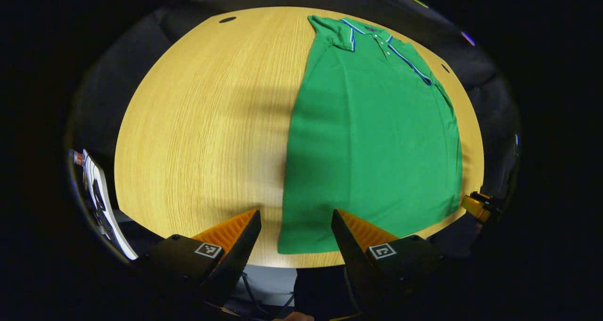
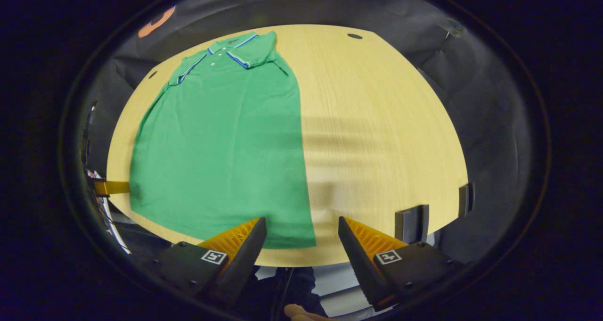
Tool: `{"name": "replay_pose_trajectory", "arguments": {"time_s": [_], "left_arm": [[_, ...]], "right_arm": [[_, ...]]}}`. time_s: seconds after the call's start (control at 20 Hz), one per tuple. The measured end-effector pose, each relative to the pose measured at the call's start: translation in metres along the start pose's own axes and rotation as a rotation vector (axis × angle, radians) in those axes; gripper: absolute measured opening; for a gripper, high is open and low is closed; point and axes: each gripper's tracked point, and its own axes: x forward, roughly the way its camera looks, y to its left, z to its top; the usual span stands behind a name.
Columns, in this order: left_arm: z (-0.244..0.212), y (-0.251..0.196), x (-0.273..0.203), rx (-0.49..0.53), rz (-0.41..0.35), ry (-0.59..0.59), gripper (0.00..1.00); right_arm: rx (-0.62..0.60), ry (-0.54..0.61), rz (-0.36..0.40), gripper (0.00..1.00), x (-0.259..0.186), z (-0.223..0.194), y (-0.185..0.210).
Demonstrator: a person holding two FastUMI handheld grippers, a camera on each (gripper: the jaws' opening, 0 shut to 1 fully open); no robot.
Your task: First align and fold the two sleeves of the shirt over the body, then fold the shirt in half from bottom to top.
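The shirt (image 1: pixel 372 142), a green polo with a striped collar (image 1: pixel 377 36), lies flat on the wooden worktop (image 1: pixel 198 123), collar toward the far edge and hem along the near edge, its sides already drawn into a narrow panel with no sleeve sticking out. In the left gripper view, the left tongs (image 1: pixel 296 229) hang spread wide above the hem's left corner, holding nothing; the other tool's tip shows near the hem's far corner. In the right gripper view, the right tongs (image 2: pixel 301 236) are likewise spread and empty over the hem's right corner (image 2: pixel 301 238), with bare worktop beyond.

By the look of it, the sleeve folds are done and the bottom-to-top fold has not begun. The risk lies in the pickup: a pinch that catches only the top layer could leave the lower layer behind and bunch the fabric, and if one corner is lifted ahead of the other, the hem would land crooked against the collar. Dragging the cloth instead of lifting it could also pull the tucked sides open.
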Motion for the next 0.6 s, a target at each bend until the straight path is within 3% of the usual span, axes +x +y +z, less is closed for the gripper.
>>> {"name": "replay_pose_trajectory", "arguments": {"time_s": [0.45,0.6], "left_arm": [[-0.022,-0.014,0.011,-0.025,-0.046,0.090,0.96],[-0.021,-0.011,0.015,0.024,0.004,0.093,0.92]], "right_arm": [[-0.018,0.105,-0.013,0.98,0.008,-0.007,0.008],[-0.020,0.137,-0.001,0.98,0.014,-0.008,0.018]]}}
